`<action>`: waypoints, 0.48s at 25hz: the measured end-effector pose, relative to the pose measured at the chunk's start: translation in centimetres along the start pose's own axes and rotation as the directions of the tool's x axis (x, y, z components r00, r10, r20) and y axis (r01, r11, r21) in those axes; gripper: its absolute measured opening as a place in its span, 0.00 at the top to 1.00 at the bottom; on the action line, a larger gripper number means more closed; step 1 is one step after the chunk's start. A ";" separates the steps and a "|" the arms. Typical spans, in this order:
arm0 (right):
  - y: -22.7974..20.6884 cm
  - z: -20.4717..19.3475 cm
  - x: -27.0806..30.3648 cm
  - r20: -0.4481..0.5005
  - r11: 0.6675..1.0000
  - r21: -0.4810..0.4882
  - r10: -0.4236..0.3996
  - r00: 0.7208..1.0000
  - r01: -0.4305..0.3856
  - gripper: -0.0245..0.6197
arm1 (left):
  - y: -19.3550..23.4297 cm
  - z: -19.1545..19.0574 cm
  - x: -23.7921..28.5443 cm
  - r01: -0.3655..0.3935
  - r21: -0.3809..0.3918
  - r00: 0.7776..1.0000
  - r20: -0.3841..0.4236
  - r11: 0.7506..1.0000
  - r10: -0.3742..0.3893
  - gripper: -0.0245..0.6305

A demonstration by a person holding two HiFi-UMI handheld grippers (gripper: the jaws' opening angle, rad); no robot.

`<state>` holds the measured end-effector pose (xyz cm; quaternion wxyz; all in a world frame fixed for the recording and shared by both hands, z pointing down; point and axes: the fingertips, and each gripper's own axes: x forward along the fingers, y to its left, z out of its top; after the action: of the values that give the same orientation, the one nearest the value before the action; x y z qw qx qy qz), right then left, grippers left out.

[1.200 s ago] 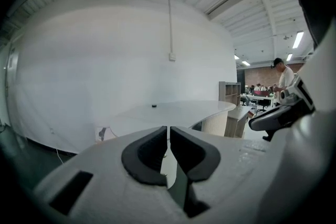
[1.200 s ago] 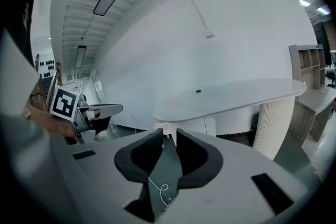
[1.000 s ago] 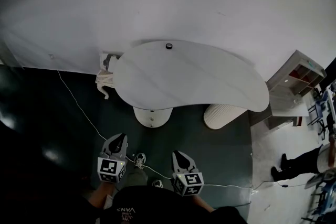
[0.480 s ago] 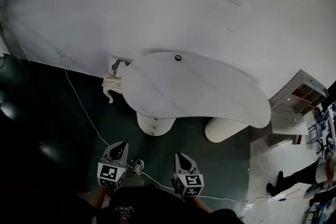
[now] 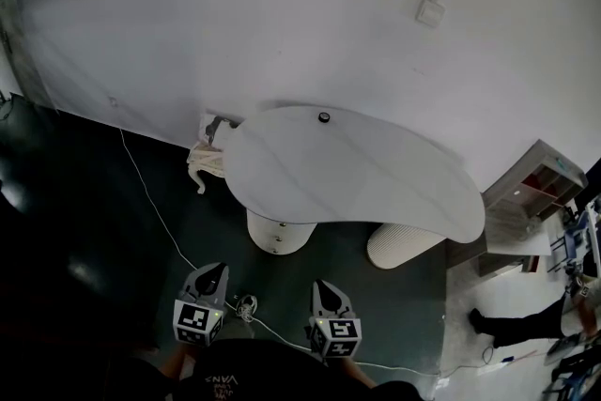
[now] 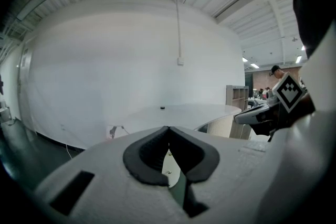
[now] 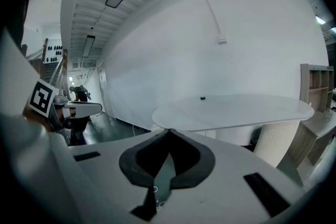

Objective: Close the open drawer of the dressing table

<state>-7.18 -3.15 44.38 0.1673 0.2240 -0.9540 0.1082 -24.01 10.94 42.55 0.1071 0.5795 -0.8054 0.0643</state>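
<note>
The white dressing table (image 5: pixel 376 178) stands against the wall, with a small black object (image 5: pixel 324 117) on its curved top. Under its front edge, a round drawer unit (image 5: pixel 278 235) with small knobs juts out; from here I cannot tell if a drawer is open. My left gripper (image 5: pixel 212 272) and right gripper (image 5: pixel 325 288) hang side by side near my body, well short of the table. Both are shut and empty. In the left gripper view the jaws meet at the left gripper's tip (image 6: pixel 168 128); the right gripper (image 7: pixel 169 131) looks the same in its own view.
A ribbed white pedestal (image 5: pixel 402 245) holds up the table's right end. A white cable (image 5: pixel 150 202) runs across the dark floor to my feet. A cloth bundle (image 5: pixel 205 160) lies by the wall at the table's left. A shelf unit (image 5: pixel 526 192) and a person's legs (image 5: pixel 502 329) are at the right.
The head view has tipped up the wall, so the table sits lower in the picture and both grippers lie nearer the bottom edge. The person at the right has stepped leftward.
</note>
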 end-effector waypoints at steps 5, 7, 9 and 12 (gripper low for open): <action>0.0 -0.3 -0.2 -0.010 1.000 0.003 -0.007 1.000 0.007 0.96 | 0.3 -0.3 -0.5 -0.013 -0.009 1.000 0.007 1.000 0.013 0.93; 0.0 -0.5 -0.2 -0.019 1.000 0.006 -0.006 1.000 0.006 0.96 | 0.3 -0.4 -0.8 -0.018 -0.019 1.000 0.006 1.000 0.018 0.93; 0.1 -0.4 -0.1 -0.021 1.000 0.004 -0.007 1.000 0.007 0.96 | 0.3 -0.3 -1.0 -0.018 -0.026 1.000 0.001 0.999 0.018 0.93; 0.2 -0.4 0.0 -0.021 1.000 0.000 -0.009 1.000 0.009 0.96 | 0.5 -0.6 -1.3 -0.023 -0.027 1.000 -0.007 0.999 0.023 0.93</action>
<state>-7.19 -2.85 44.72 0.1775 0.2269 -0.9513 0.1098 -24.02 12.49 42.85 0.1170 0.5685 -0.8124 0.0567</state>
